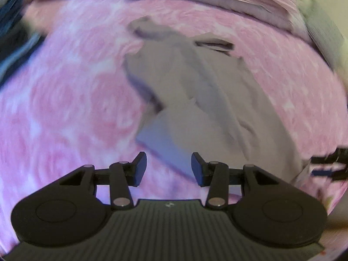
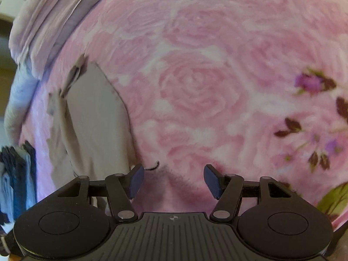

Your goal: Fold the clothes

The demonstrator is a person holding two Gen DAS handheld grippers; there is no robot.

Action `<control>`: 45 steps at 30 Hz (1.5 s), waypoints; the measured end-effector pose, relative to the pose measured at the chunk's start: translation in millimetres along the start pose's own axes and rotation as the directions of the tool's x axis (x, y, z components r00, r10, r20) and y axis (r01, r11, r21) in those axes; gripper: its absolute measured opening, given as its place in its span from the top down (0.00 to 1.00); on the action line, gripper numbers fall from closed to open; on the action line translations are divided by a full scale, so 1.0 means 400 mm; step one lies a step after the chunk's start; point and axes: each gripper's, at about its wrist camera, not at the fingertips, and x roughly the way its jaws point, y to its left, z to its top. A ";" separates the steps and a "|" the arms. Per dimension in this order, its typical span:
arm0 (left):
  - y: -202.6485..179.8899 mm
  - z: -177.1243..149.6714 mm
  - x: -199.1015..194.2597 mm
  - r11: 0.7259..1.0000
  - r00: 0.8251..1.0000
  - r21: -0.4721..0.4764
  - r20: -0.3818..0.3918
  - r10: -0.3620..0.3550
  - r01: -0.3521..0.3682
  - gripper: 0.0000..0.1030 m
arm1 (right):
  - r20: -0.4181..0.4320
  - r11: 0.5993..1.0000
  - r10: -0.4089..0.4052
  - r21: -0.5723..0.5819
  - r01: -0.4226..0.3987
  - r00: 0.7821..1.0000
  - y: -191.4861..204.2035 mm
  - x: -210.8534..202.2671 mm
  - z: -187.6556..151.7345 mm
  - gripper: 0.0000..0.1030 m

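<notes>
Cloth: a grey garment (image 1: 195, 91) is lying crumpled and partly folded.
Place: it is resting on the pink rose blanket (image 1: 71, 100).

Left gripper (image 1: 169, 169), jaws apart and empty, hangs over the pink rose blanket (image 1: 65, 100), just short of the crumpled grey garment (image 1: 195, 91) lying on it.

The left gripper (image 1: 169, 168) has its two black fingers spread apart, the blue pads (image 1: 139, 169) facing each other across a clear gap with nothing between them. The right gripper (image 2: 174, 181) also has its fingers spread, a little wider, its blue pads (image 2: 212, 181) likewise gripping nothing. Both point forward and downward. The left wrist view is blurred.
</notes>
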 end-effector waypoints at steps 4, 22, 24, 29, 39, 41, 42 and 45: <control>-0.060 0.054 0.040 0.977 0.997 0.213 0.074 0.001 -0.017 0.50 | 0.023 1.000 -0.018 0.017 0.018 1.000 -0.008 0.002 0.005 0.43; 0.049 -0.224 -0.094 0.994 1.000 0.105 0.008 0.024 -0.025 0.96 | 0.029 0.994 0.082 0.076 -0.084 0.996 -0.080 -0.009 -0.025 0.43; 0.074 -0.290 -0.102 0.998 0.996 0.011 -0.070 0.055 -0.055 0.96 | 0.025 0.987 0.118 0.109 -0.120 0.993 -0.082 0.000 -0.027 0.43; 0.117 -0.366 -0.138 0.958 0.996 -0.278 -0.074 0.054 -0.072 0.87 | 0.017 0.957 0.205 0.204 -0.204 0.979 -0.080 0.030 -0.011 0.43; 0.199 -0.263 -0.135 0.741 0.994 -0.668 0.109 -0.004 0.076 0.55 | 0.004 0.917 0.280 0.295 -0.269 0.960 -0.088 0.084 -0.004 1.00; 0.201 -0.230 -0.106 0.737 0.996 -0.672 0.095 -0.002 0.065 0.55 | 0.012 0.936 0.296 0.197 -0.293 0.955 -0.074 0.044 -0.017 1.00; 0.196 -0.215 -0.089 0.748 0.997 -0.662 0.078 -0.006 0.057 0.55 | 0.005 0.943 0.301 0.150 -0.298 0.954 -0.067 0.026 -0.025 1.00; 0.171 -0.192 -0.041 0.791 1.000 -0.611 -0.013 0.000 -0.008 0.58 | -0.040 0.966 0.258 0.017 -0.258 0.965 -0.062 -0.022 -0.067 1.00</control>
